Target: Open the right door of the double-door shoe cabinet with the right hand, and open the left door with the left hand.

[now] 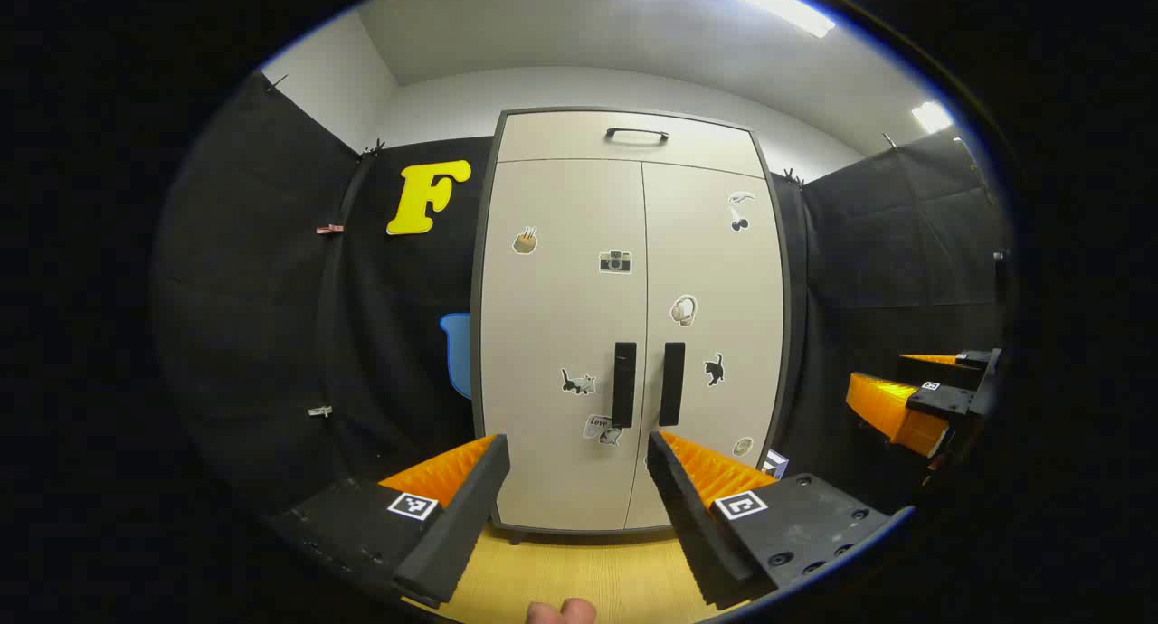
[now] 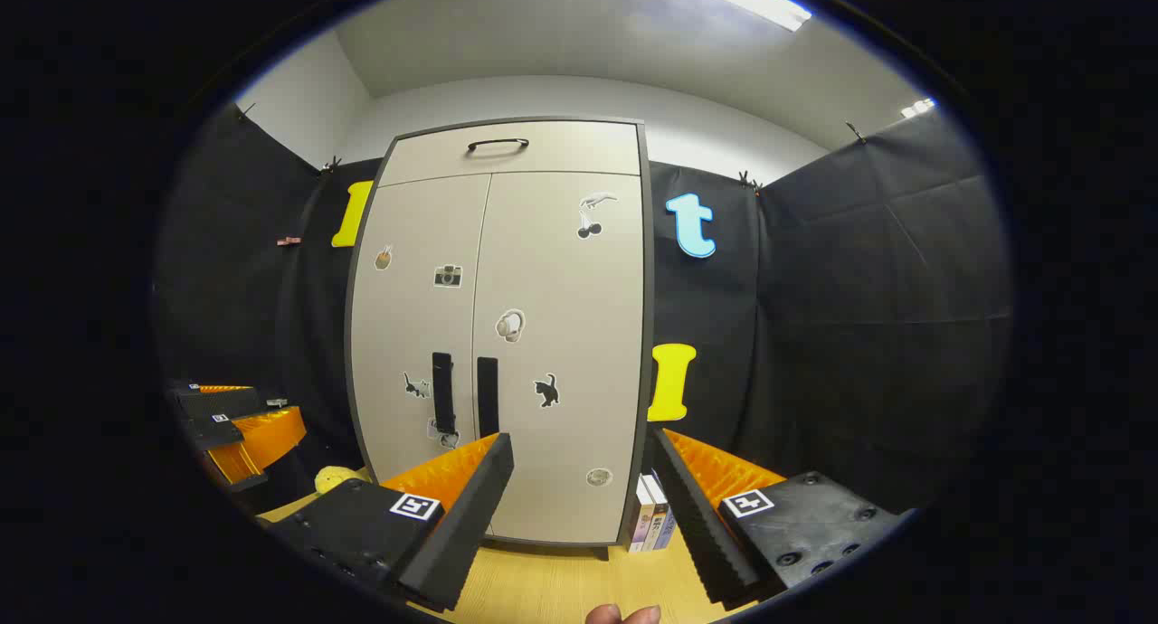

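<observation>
Tall beige double-door shoe cabinet [image 1: 633,335]: both doors shut, nothing done yet. Left gripper [image 1: 579,488] and right gripper [image 2: 579,493] before cabinet, jaws wide open, holding nothing.

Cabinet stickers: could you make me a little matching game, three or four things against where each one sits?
Things:
1. camera sticker
2. headphones sticker
3. top handle
4. books

Places:
A. on the floor beside the cabinet
B. left door, upper part
C. drawer front above the doors
D. right door, middle

Pairs: 1-B, 2-D, 3-C, 4-A
</observation>
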`<state>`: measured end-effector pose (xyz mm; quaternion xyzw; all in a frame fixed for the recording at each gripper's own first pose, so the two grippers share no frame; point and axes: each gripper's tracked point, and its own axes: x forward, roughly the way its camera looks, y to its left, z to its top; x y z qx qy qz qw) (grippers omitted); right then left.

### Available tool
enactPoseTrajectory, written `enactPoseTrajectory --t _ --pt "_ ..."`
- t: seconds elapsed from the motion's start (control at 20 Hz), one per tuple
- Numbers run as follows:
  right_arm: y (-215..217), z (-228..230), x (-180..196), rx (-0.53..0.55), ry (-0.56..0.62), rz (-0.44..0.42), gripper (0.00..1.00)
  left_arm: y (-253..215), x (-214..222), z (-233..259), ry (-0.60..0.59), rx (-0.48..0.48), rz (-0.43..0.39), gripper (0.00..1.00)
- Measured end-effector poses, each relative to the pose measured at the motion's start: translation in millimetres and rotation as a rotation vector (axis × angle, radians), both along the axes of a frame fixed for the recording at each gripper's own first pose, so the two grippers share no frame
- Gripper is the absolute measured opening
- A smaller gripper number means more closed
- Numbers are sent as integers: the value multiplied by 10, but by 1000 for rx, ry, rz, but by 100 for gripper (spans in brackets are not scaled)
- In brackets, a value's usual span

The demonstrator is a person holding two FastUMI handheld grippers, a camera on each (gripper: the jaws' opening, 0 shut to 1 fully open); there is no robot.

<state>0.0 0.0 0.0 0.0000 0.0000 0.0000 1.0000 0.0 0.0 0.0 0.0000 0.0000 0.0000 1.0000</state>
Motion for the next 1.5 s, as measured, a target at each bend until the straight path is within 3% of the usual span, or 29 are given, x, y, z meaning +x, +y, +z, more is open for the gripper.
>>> enactPoseTrajectory --t 0.25,0.9,1.25,1.5 --pt "14 -11 29 46 5 6 97 35 11 -11 4 0 2 95" --pt "147 -10 127 5 7 16 97 136 12 -30 4 3 6 95" --pt "597 133 762 5 -18 82 98 250 54 -114 17 -4 12 95" --pt "1027 -35 1369 16 5 133 98 348 118 -255 37 -1 15 95"
